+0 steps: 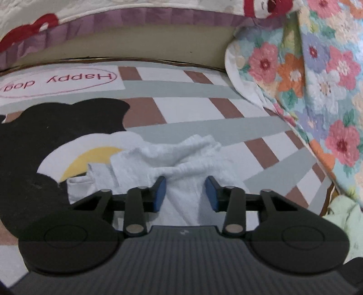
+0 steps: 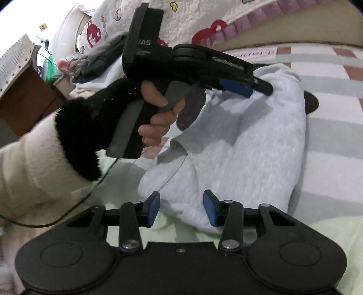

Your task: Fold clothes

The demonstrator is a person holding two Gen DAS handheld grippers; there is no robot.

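Note:
A light grey garment (image 1: 181,154) lies crumpled on the bed sheet (image 1: 204,106). My left gripper (image 1: 186,183) is down on it, with a bunched ridge of the cloth pinched between its blue pads and creases running in towards both fingertips. The right wrist view shows the same garment (image 2: 249,147) spread wider, with the left gripper (image 2: 258,88) at its far edge, held by a hand (image 2: 158,113) in a black fluffy cuff. My right gripper (image 2: 181,204) stands open over the garment's near edge, its pads apart and not pressing the cloth.
The sheet has brown, grey and white checks and a large black cartoon print (image 1: 45,136). A floral quilt (image 1: 317,79) is heaped at the right. Pale green cloth (image 2: 340,238) lies under the garment's near side. A bear-print quilt (image 2: 204,18) and wooden furniture (image 2: 22,102) sit beyond.

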